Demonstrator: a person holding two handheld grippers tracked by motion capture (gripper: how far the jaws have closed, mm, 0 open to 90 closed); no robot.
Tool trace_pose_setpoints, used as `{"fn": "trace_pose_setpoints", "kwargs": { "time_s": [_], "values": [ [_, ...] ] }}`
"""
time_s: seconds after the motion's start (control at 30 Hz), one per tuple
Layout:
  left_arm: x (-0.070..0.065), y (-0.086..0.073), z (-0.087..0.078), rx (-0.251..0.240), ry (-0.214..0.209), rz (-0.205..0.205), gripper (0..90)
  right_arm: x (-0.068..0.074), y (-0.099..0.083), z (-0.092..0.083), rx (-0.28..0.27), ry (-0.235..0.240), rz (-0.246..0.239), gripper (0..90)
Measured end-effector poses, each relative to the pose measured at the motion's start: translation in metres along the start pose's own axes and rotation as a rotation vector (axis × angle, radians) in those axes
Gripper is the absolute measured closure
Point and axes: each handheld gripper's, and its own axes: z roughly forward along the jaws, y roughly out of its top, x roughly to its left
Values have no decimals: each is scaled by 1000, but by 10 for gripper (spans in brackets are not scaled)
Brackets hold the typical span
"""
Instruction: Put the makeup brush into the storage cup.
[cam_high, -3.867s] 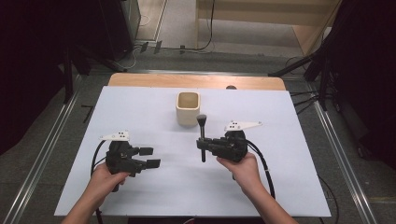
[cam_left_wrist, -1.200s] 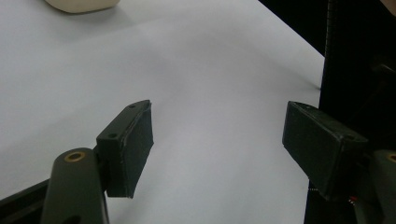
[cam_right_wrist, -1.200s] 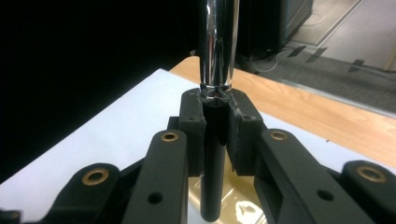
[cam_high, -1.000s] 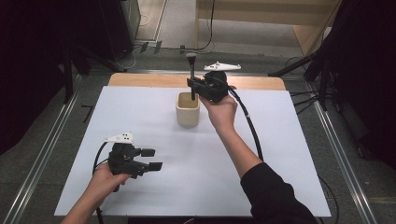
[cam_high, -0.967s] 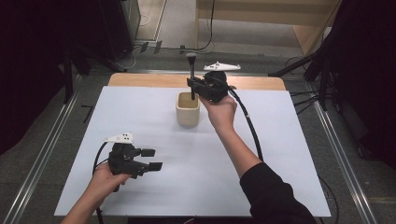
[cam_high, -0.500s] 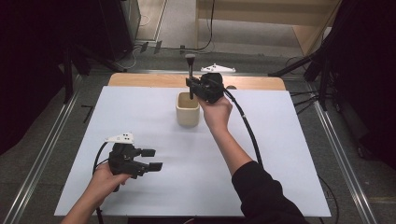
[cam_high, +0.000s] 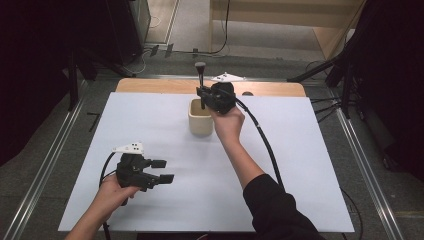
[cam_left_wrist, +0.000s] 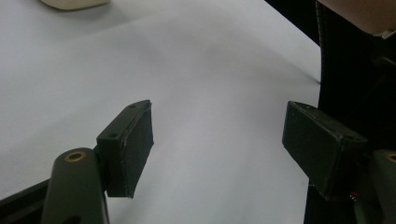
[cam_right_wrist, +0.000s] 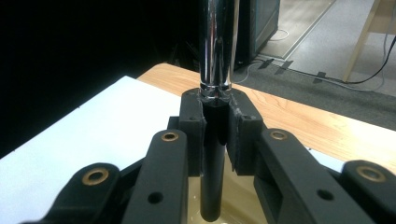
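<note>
High view: the right tongs grip a slim brush-like tool upright, its dark lower end reaching into the cream cup at the far middle of the white table. Near the front left, the left tongs hover wide apart, holding nothing.

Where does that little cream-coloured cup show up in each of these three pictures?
High view: the cup stands upright at the middle of the white sheet, towards the far edge.
Left gripper view: its base peeks in at the top left.
Right gripper view: its inside lies below the closed jaws.
Shared landmark: the white sheet.
</note>
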Motion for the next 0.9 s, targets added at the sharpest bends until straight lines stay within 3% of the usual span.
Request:
{"fn": "trace_pose_setpoints", "kwargs": {
  "time_s": [0.13,0.53,0.9],
  "values": [
    [0,0,0,3,0,1,253,-2,-7,0,-4,-12,16,793],
    [0,0,1,5,5,1,254,-3,-24,4,4,17,54,793],
    [0,0,1,9,7,1,254,-3,-32,6,33,18,44,792]
  ]
}}
